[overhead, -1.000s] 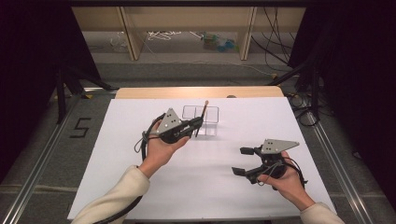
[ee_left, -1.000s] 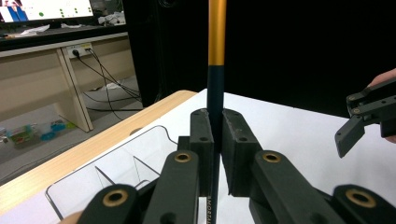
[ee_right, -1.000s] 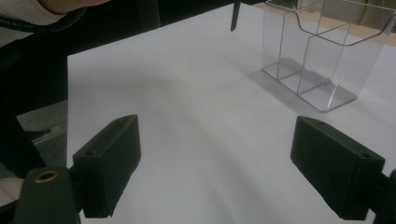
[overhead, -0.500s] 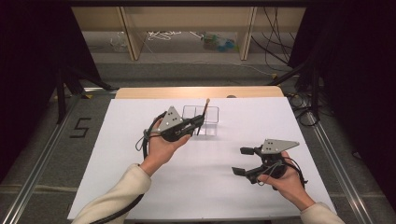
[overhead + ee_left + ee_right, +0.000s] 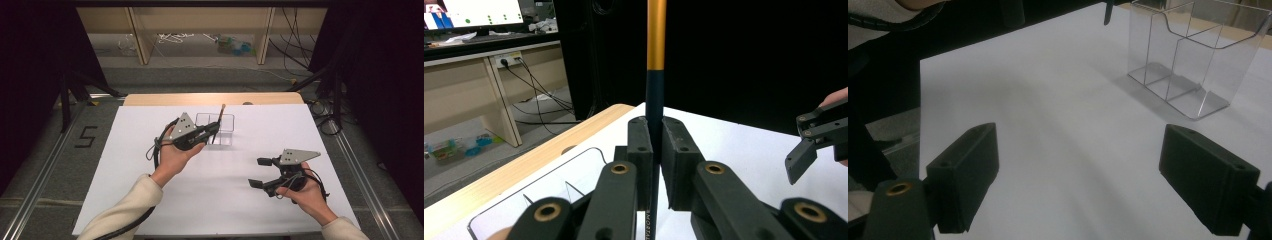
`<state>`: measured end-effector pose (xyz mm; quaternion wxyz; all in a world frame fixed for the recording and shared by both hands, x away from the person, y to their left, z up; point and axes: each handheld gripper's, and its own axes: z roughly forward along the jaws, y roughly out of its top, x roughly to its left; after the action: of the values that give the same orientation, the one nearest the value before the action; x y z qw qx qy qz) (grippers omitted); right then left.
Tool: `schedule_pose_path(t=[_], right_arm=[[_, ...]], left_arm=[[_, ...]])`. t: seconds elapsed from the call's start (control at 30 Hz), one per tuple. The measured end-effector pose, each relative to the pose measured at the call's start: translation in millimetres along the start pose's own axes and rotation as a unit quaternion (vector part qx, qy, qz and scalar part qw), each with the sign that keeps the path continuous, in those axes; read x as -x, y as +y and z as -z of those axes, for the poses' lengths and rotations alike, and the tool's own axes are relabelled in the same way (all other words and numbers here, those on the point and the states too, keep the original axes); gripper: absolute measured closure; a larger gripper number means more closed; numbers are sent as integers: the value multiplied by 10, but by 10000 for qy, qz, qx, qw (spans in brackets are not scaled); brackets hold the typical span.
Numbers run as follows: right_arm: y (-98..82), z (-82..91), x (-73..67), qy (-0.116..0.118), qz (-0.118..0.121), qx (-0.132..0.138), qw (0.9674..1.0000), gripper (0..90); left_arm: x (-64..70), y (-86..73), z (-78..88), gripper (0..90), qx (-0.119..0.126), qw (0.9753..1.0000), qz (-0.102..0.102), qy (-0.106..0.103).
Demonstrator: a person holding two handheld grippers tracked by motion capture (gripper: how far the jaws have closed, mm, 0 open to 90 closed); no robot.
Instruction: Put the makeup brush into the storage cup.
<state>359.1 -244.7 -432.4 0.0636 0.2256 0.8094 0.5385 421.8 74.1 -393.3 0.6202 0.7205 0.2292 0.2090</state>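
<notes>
- Pencil (image 5: 217, 124), dark-shafted with an orange-gold upper part, stands nearly upright, pinched in the left claw (image 5: 214, 129) at about 11 o'clock from the worktop's (image 5: 150, 200) middle.
- Its lower end sits at the front wall of the clear plastic organiser (image 5: 226, 131); whether the tip is already inside a compartment I cannot tell.
- In the left claw view, the pads (image 5: 640, 150) are pressed together on the dark shaft (image 5: 654, 110), with the orange part rising above them.
- The right claw (image 5: 262, 172) rests spread and empty at about 4 o'clock, well apart from the organiser, whose dividers (image 5: 1193, 47) show in its own view.
- To do this step well, I judge the pencil should stay upright, its tip centred over one compartment rather than a divider.
- Lower it straight down until the tip is well below the rim, then ease the pads apart gently.
- The light organiser may slide or tip if the shaft pushes its wall sideways; the right claw could steady it.
</notes>
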Motion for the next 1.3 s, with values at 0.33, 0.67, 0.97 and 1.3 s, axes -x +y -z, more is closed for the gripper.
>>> schedule_pose_path(t=[0.33,0.67,0.97,1.3], right_arm=[[4,15,-2,-59,-3,-67,10000,168],[8,28,-8,-71,-46,-112,9999,168],[3,18,0,-73,-4,-65,10000,167],[3,21,-1,-61,-18,-65,10000,167]], left_arm=[[-8,15,-25,828,6,10000,-9,16],[-43,13,-14,828,22,10000,21,70],[-54,23,-31,828,46,9999,68,100],[-54,35,-63,828,53,9999,46,99]])
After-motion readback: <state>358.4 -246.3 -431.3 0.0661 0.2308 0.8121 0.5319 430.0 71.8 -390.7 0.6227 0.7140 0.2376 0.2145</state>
